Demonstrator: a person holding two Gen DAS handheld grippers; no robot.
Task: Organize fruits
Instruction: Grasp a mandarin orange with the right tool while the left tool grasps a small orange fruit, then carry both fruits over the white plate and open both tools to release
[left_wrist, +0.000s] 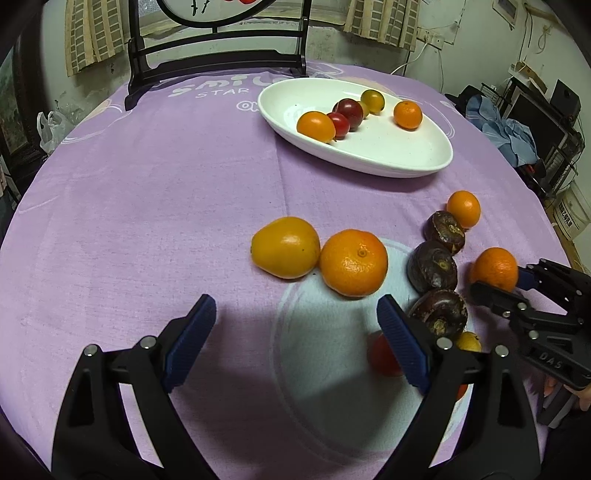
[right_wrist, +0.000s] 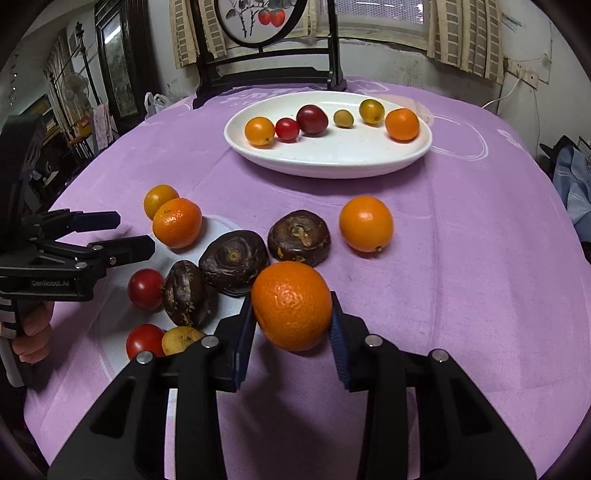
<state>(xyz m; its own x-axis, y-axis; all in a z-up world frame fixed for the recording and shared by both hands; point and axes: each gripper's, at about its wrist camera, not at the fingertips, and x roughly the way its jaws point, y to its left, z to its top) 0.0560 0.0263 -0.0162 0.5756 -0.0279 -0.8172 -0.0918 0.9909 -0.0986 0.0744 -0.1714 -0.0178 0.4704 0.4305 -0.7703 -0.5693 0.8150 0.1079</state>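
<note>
1. Orange mandarin (right_wrist: 291, 305) sat clamped between the blue pads of the right tool (right_wrist: 293, 339), near the dark water chestnuts (right_wrist: 233, 262).
2. Left tool (left_wrist: 295, 343) stood wide apart, gripping nothing, above the purple tabletop (left_wrist: 147, 221).
3. White plate (right_wrist: 332, 162) at the far side carried six small fruits.

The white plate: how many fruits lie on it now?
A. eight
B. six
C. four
B: in the right wrist view the white plate holds six pieces in a row, from a small orange fruit at the left end to a mandarin at the right end.
</note>
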